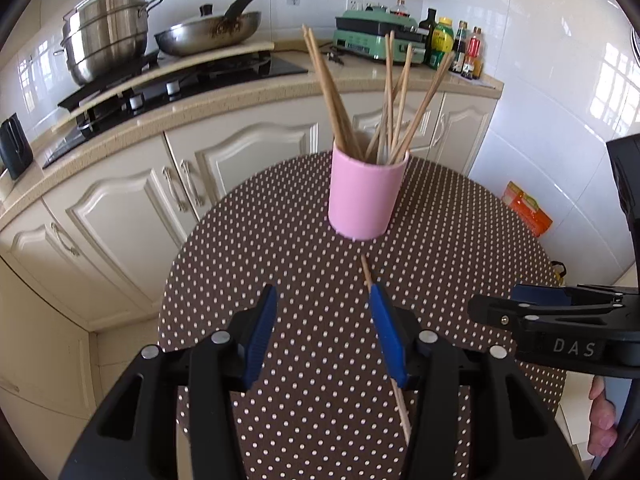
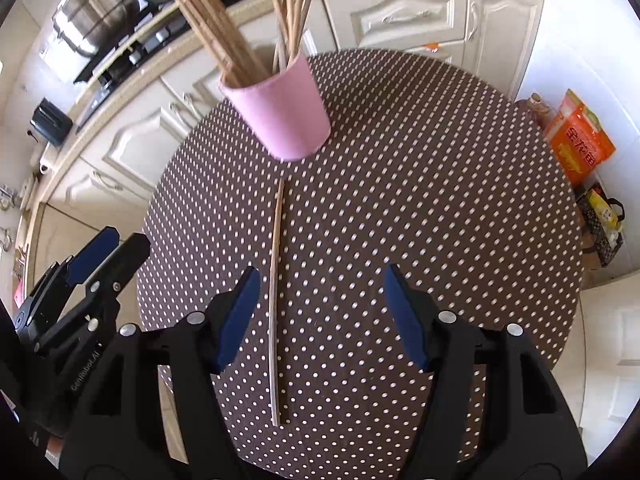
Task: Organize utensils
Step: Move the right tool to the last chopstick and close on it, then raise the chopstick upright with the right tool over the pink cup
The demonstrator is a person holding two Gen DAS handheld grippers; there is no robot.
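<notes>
A pink cup stands on the round brown polka-dot table and holds several wooden chopsticks. One loose chopstick lies flat on the table in front of the cup. My left gripper is open and empty above the table; the loose chopstick passes under its right finger. My right gripper is open and empty, with the chopstick just inside its left finger. The right gripper also shows in the left wrist view, and the left gripper in the right wrist view.
Behind the table runs a kitchen counter with cream cabinets, a hob with a steel pot and a wok. A green appliance and bottles stand at the counter's right. An orange bag stands on the floor.
</notes>
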